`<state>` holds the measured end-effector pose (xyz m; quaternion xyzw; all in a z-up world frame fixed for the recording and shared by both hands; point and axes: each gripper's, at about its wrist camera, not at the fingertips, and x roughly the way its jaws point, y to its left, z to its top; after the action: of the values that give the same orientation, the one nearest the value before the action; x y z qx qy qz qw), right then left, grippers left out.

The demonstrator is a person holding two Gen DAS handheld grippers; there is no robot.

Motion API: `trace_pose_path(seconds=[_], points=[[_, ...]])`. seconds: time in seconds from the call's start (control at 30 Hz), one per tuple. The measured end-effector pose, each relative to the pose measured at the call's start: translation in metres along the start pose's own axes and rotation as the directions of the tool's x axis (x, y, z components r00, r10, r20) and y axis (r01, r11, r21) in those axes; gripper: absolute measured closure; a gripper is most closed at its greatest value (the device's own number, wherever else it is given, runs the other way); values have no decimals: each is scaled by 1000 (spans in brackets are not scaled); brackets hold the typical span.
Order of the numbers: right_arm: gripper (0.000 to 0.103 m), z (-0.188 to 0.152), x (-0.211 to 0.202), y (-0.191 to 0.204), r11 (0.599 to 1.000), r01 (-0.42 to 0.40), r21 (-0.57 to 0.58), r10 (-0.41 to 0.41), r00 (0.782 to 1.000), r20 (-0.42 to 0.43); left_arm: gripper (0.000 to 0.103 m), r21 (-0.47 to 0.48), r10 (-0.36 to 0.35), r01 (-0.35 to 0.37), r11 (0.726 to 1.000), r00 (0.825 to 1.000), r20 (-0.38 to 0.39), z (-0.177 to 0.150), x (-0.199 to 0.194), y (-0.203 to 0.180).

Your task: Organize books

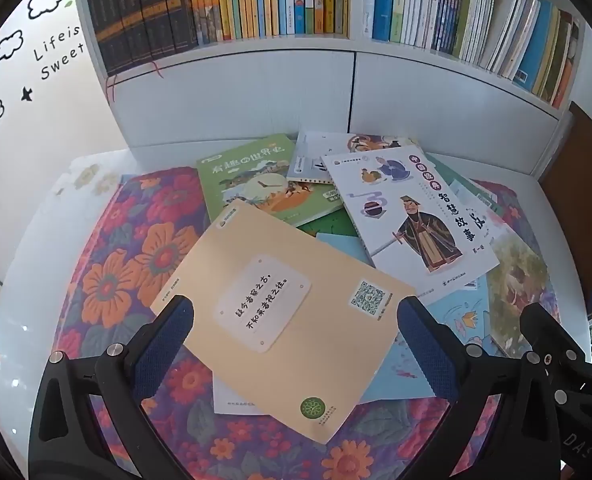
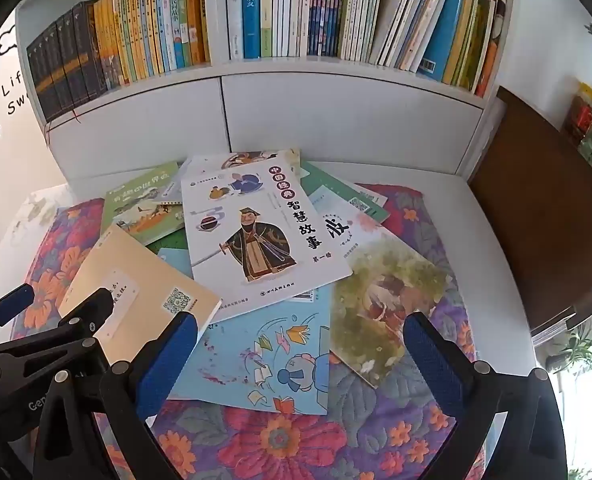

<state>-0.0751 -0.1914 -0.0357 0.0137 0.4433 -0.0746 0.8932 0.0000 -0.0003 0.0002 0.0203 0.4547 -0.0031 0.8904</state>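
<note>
**Both claws wide open, empty, above a heap of loose books**

Left gripper (image 1: 296,320): jaws spread as wide as they go, nothing between the blue pads, poised above the tan book (image 1: 284,316). Right gripper (image 2: 299,340): likewise fully spread and empty, poised above the light blue book (image 2: 264,356). Both angled steeply down at the heap. Seen also at the lower left of the right wrist view: the left gripper, beside the right one.

Loose books scattered in an overlapping heap on a floral mat (image 1: 136,248), spread over a white tabletop (image 2: 491,248):
- tan book nearest the left side, lying back cover up with a QR code, tilted, on top of the pile's near edge;
- green book (image 1: 256,184) behind it, partly tucked under the tan one;
- white book (image 2: 256,232) with a robed figure holding a sword, lying across the middle, on top of its neighbours;
- light blue book under the white one's near edge, with cartoon drawings;
- mottled green-and-cream book (image 2: 379,304) at the right, overlapping the light blue one.

Behind the heap: a white bookshelf (image 2: 335,108), closed cabinet fronts below, a full row of upright books (image 2: 256,12) above, those at the right end leaning. Wall decals of clouds and lettering at the left.
</note>
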Motion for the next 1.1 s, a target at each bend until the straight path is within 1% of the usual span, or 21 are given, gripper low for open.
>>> trace_pose_path(seconds=[0.27,0.3,0.6,0.63,0.8,0.97,1.1], points=[[0,-2,2,-4,1000,-1,3,1,1000,14,1,-9,-6,6,1000,1000,-9,4,2,0],[0,1,-1,-3,1000,-1,4,0,1000,14,1,-5,-5,5,1000,1000,9,0,-4,-1],[0,1,-8,-4,1000,7,2,-7,1000,25,1,-10,-9,9,1000,1000,9,2,-7,-6],[0,1,-8,-3,1000,12,2,-12,1000,25,1,-13,-13,13,1000,1000,10,2,-7,-1],[0,1,-9,-2,1000,28,-4,-28,999,23,1,-8,-4,4,1000,1000,3,3,-5,-3],[0,1,-7,-3,1000,12,2,-12,1000,17,1,-8,-5,5,1000,1000,5,3,-4,-1],[0,0,-4,-3,1000,12,1,-12,1000,13,1,5,10,-10,1000,1000,10,2,-3,-2]])
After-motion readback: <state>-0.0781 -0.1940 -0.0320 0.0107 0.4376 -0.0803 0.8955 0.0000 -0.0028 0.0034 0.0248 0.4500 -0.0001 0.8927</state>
